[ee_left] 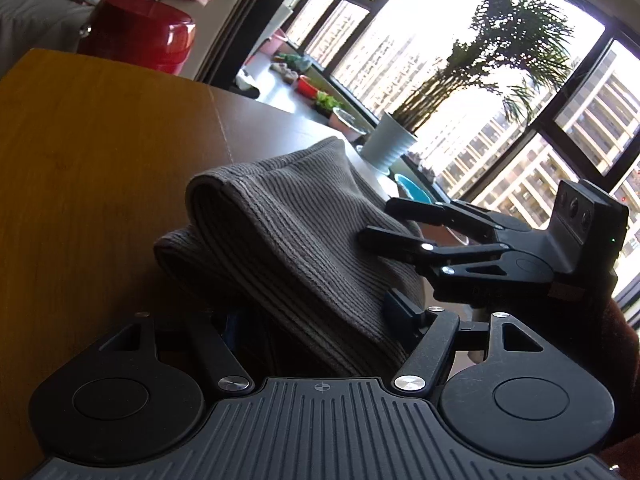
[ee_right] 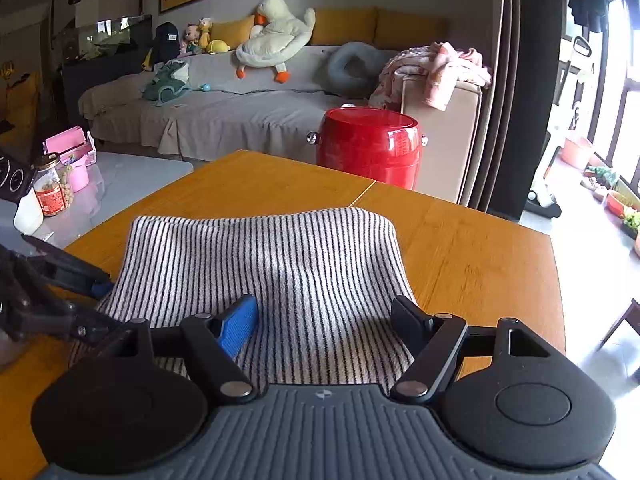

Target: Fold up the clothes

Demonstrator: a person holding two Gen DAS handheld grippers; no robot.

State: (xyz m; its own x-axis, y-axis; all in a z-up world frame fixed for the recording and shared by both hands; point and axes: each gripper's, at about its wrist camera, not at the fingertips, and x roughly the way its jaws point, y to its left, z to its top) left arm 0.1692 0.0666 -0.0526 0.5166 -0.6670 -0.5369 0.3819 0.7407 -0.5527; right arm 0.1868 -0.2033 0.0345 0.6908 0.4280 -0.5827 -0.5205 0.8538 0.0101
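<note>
A folded black-and-white striped knit garment lies on the wooden table; it also shows in the left wrist view, backlit and grey. My right gripper is open, its fingers spread over the garment's near edge, blue pad on the cloth. My left gripper is open with the garment's edge lying between its fingers; the left finger is hidden under the cloth. The right gripper shows in the left wrist view with fingertips on the garment. The left gripper shows at the garment's left edge in the right wrist view.
A red drum stool stands beyond the table's far edge. A sofa with plush toys is behind it. A side table with a jar is to the left. A potted plant and window sill items stand past the table.
</note>
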